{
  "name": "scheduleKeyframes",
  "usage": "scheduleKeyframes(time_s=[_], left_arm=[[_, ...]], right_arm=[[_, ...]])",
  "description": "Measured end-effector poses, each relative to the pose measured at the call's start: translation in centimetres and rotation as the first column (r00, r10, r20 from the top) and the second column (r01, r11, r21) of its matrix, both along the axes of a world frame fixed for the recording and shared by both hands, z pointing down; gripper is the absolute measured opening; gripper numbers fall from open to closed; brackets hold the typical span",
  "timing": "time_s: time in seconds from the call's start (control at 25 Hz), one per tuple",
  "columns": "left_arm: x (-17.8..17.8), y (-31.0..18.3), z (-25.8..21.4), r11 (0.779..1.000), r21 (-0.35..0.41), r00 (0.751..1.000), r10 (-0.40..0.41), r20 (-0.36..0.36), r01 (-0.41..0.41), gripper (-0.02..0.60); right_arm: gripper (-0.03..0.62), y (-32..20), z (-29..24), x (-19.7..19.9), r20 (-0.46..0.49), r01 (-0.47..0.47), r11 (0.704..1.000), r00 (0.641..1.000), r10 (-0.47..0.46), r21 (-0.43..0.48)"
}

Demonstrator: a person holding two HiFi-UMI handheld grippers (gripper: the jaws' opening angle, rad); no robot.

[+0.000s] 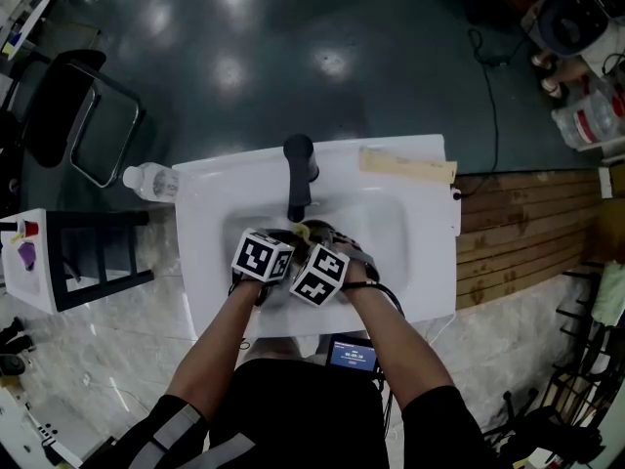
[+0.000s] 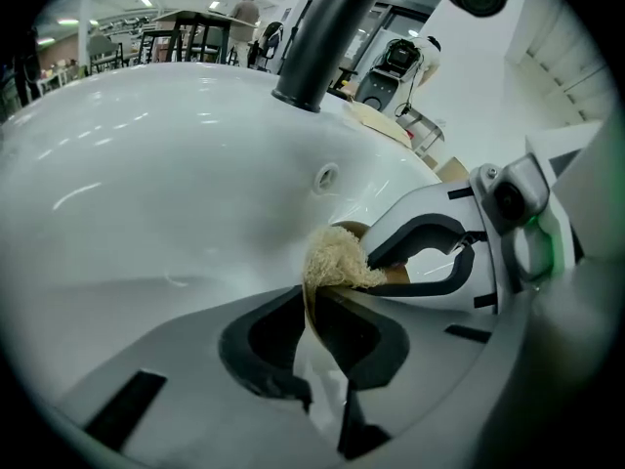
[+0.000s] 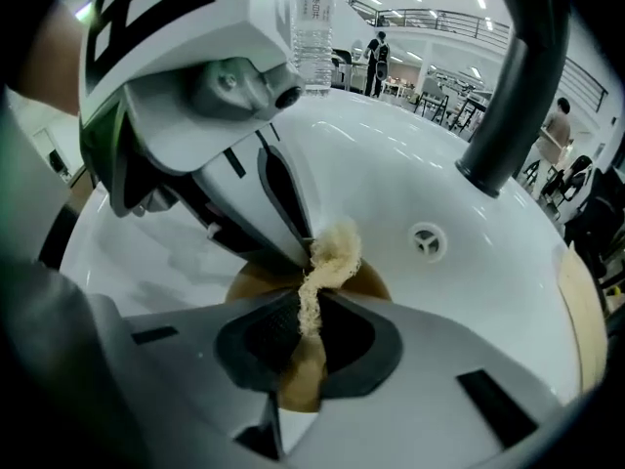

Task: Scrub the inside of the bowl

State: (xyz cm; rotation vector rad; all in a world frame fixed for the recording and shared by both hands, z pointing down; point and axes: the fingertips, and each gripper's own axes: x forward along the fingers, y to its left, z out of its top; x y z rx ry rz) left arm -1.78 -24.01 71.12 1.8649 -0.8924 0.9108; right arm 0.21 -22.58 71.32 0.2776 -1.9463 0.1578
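I have two grippers down in the one white sink [image 1: 220, 213], both just in front of its single black faucet [image 1: 299, 176] and close enough that their marker cubes nearly touch. My left gripper [image 2: 312, 303] is on the side of the faucet where one clear water bottle [image 1: 151, 181] lies on the sink's rim. Its fingers [image 2: 256, 348] are pressed together on the thin brown wall of the one bowl [image 3: 256, 283], pinching it at the rim. The bowl sits low in the basin, in front of the faucet's base and below the one round overflow opening [image 3: 427, 240] in the basin wall. My right gripper [image 3: 311, 309] is on the other side of the faucet. Its fingers [image 3: 262, 348] are clamped on one pale, fibrous scrubber [image 3: 332, 254], which stands up out of the pinch as a narrow strand and fluffs out at the top. That tuft lies right against the tip of my left gripper, over the bowl's brown inside. On the rim to the far side of the faucet from the bottle lies one long beige strip [image 1: 407, 165]. I count one bowl, one scrubber, one bottle and one strip.
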Motion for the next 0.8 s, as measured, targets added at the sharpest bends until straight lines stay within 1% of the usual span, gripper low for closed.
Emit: scheduleKeyframes(time_s=[0.2, 0.4, 0.52, 0.72, 0.8], left_arm=[[-0.1, 0.0, 0.0, 1.000, -0.001, 1.000, -0.007, 0.013, 0.007, 0.029], [-0.2, -0.4, -0.1, 1.000, 0.019, 1.000, 0.008, 0.027, -0.009, 0.028], [-0.3, -0.5, 0.0, 0.999, 0.027, 0.999, 0.027, 0.042, -0.028, 0.028], [-0.8, -0.7, 0.1, 0.998, 0.038, 0.997, 0.038, 0.066, -0.041, 0.023], [-0.8, -0.8, 0.0, 0.998, 0.042, 0.997, 0.040, 0.066, -0.043, 0.020]], right_arm=[[0.040, 1.4, -0.2, -0.6, 0.052, 0.032, 0.996, 0.998, -0.027, -0.088], [0.040, 3.7, -1.1, -1.0, 0.115, 0.115, 0.976, 0.989, -0.094, -0.187], [0.040, 4.4, -1.6, -1.0, 0.134, 0.154, 0.967, 0.983, -0.129, -0.205], [0.040, 5.7, -2.1, 0.2, 0.117, 0.266, 0.940, 0.962, -0.245, -0.212], [0.040, 6.0, -2.2, 0.8, 0.111, 0.289, 0.934, 0.956, -0.270, -0.212]])
